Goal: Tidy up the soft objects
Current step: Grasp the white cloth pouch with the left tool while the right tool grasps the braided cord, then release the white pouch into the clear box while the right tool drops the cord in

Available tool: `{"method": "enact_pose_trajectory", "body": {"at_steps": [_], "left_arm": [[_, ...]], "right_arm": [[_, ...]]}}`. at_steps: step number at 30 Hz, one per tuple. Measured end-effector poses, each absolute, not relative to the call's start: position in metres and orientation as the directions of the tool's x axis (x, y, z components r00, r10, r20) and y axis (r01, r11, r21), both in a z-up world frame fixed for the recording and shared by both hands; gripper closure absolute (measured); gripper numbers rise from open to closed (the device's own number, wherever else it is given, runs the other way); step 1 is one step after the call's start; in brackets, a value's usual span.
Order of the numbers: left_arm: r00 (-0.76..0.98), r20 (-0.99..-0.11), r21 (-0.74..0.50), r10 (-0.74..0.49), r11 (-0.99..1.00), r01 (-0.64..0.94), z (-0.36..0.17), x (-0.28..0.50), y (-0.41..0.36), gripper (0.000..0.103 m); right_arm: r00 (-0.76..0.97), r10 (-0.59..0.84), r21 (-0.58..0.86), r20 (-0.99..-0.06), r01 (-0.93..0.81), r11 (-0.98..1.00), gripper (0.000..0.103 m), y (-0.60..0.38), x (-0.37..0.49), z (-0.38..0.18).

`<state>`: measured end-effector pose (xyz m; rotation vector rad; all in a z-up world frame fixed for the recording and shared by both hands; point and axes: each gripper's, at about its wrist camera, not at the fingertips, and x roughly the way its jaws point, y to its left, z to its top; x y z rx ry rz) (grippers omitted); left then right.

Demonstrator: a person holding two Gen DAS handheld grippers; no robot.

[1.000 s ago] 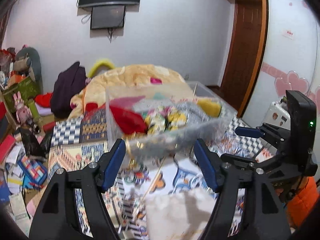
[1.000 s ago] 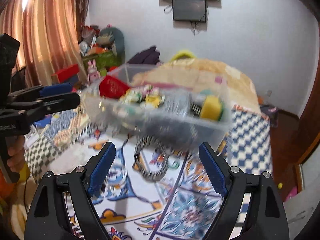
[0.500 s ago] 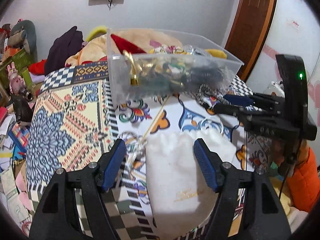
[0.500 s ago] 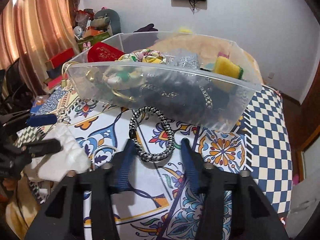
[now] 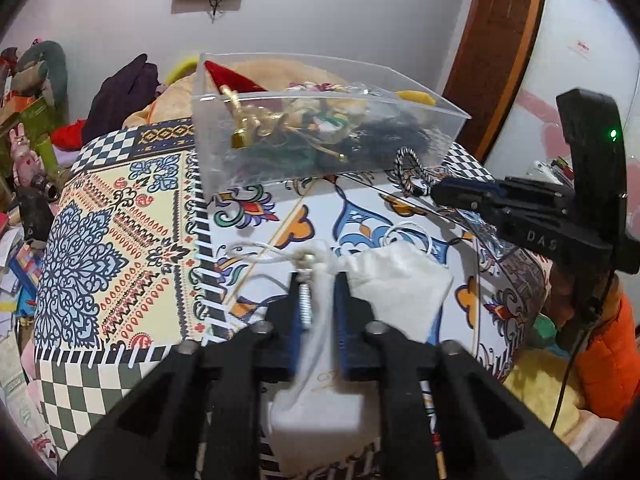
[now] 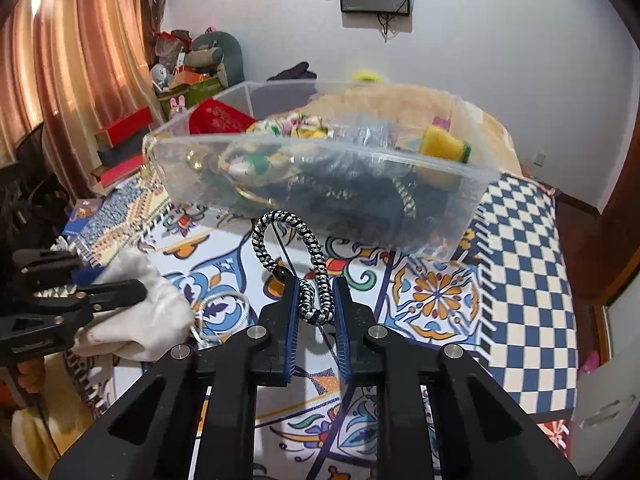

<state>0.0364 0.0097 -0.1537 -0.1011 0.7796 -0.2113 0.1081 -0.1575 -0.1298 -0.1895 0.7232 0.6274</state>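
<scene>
My left gripper (image 5: 319, 280) is shut on a white drawstring pouch (image 5: 396, 280) that lies on the patterned cloth; the pouch also shows in the right wrist view (image 6: 136, 312). My right gripper (image 6: 314, 284) is shut on a black-and-white braided cord loop (image 6: 304, 248), which also shows in the left wrist view (image 5: 410, 174). Just beyond both stands a clear plastic bin (image 5: 400, 120) (image 6: 460, 184) holding a red pouch (image 6: 218, 118), a floral cloth item (image 6: 300, 128), a yellow sponge (image 6: 444, 146) and dark tangled items.
The patterned cloth (image 5: 120, 220) covers a bed-like surface with a checkered border (image 6: 528, 272). Clutter and toys pile at the left (image 5: 24, 120). An orange curtain (image 6: 72, 60) hangs at the left, a wooden door (image 5: 500, 40) stands at the right.
Both grippers moved down and forward to the cloth and closed: the left on the white pouch, the right on the braided cord loop. The bin has not moved.
</scene>
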Motion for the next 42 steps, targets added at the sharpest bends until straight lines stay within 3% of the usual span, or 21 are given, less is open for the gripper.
{"method": "enact_pose_trajectory", "body": {"at_steps": [10,27,35,42], "left_arm": [[0.773,-0.603,-0.123,-0.197,0.980,0.155,-0.112,0.040,0.005,0.095],[0.949,-0.297,-0.070,-0.105,0.994,0.088,-0.019,0.079,0.007,0.095],[0.936,-0.336,-0.101,-0.101,0.992,0.071,-0.026,0.124,0.008,0.095],[0.888,-0.446,-0.115,-0.110,0.991,0.065,-0.055,0.168,0.006,0.095]], "right_arm": [[0.639,0.496,0.054,-0.588,-0.581,0.812,0.088,-0.171,0.104,-0.096],[0.735,0.482,0.030,-0.477,-0.534,0.845,0.088,-0.180,0.130,-0.052],[0.729,0.481,0.057,-0.486,-0.523,0.850,0.088,-0.168,0.157,-0.050],[0.702,0.464,0.037,-0.540,-0.531,0.847,0.088,-0.144,0.174,-0.065]]}}
